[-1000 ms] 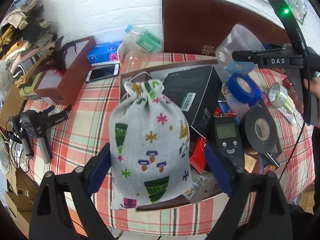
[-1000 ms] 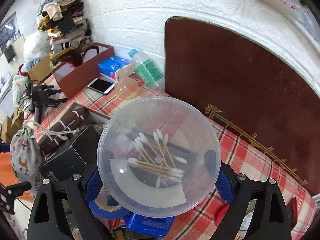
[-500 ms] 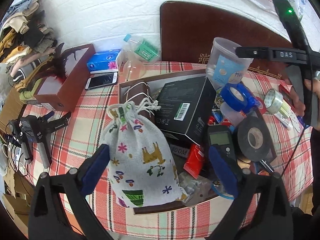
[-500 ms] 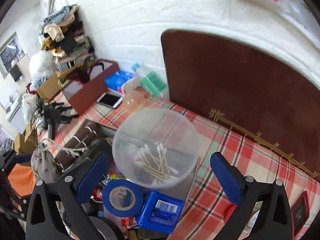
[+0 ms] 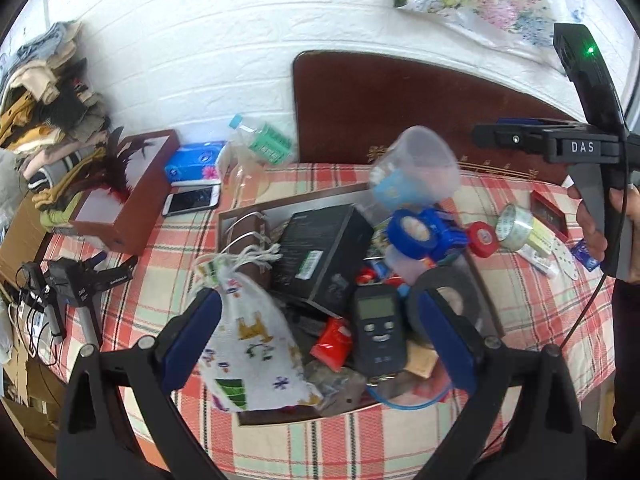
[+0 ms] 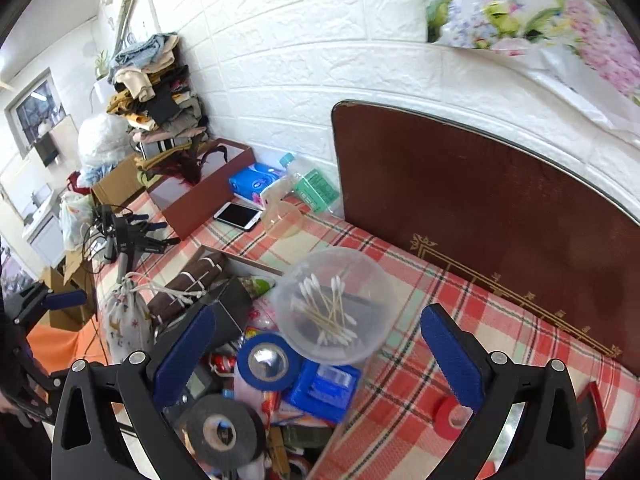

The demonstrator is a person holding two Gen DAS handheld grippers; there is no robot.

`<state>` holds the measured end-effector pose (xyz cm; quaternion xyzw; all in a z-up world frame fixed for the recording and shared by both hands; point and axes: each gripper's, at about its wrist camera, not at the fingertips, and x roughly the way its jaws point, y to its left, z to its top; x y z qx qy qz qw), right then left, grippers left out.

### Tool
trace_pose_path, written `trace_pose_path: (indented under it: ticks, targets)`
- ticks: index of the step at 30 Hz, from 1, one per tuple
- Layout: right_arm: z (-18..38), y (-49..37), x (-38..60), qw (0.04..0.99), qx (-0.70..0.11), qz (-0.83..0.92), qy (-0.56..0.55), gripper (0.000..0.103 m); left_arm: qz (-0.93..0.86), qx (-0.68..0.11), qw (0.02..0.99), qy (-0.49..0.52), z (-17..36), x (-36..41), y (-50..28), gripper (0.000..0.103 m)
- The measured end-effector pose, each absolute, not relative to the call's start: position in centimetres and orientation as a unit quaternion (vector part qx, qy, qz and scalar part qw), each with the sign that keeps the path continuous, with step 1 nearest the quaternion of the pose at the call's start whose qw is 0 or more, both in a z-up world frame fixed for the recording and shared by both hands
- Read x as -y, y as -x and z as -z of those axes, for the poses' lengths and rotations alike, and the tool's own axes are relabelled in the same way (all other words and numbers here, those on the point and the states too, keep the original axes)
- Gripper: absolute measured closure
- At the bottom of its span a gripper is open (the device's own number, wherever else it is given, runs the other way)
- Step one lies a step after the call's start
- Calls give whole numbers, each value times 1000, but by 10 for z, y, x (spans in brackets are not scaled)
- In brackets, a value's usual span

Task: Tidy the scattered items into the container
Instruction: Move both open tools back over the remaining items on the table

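Note:
A shallow brown tray (image 5: 256,213) on the checked table is piled with items. A printed cloth drawstring bag (image 5: 252,344) lies at its front left corner, between my left gripper's (image 5: 318,336) open blue fingers and free of them. A clear tub of cotton swabs (image 6: 334,312) rests tilted on the pile at the tray's right, also in the left wrist view (image 5: 414,170). My right gripper (image 6: 316,354) is open and empty above the tub. The pile holds a black box (image 5: 324,252), blue tape (image 5: 412,232), black tape (image 6: 222,432) and a black meter (image 5: 378,328).
A red tape roll (image 5: 483,238), clear tape roll (image 5: 512,230) and small packets lie on the cloth right of the tray. A phone (image 5: 192,202), tissue pack (image 5: 196,160), bottle (image 5: 262,142) and brown box (image 5: 120,196) stand at the back left. A dark board (image 6: 500,208) leans on the wall.
My left gripper let go of the cloth bag, which dropped into the tray's front left. My right gripper opened, released the swab tub onto the pile and pulled back up.

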<state>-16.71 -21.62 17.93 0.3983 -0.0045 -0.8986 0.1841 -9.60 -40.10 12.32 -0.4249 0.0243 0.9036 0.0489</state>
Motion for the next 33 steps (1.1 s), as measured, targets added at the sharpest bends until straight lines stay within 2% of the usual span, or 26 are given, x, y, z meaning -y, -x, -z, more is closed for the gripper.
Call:
trace_pose_path:
  ticks: [15, 25, 33]
  targets:
    - [-189, 38, 30, 73, 61, 919, -382, 0, -895, -55, 170, 408, -130, 239, 99, 3]
    - [-148, -61, -93, -10, 117, 898, -424, 0, -860, -65, 264, 431, -84, 97, 84, 3]
    - [-90, -102, -172, -51, 159, 873, -458, 0, -836, -81, 280, 464, -28, 17, 93, 3]
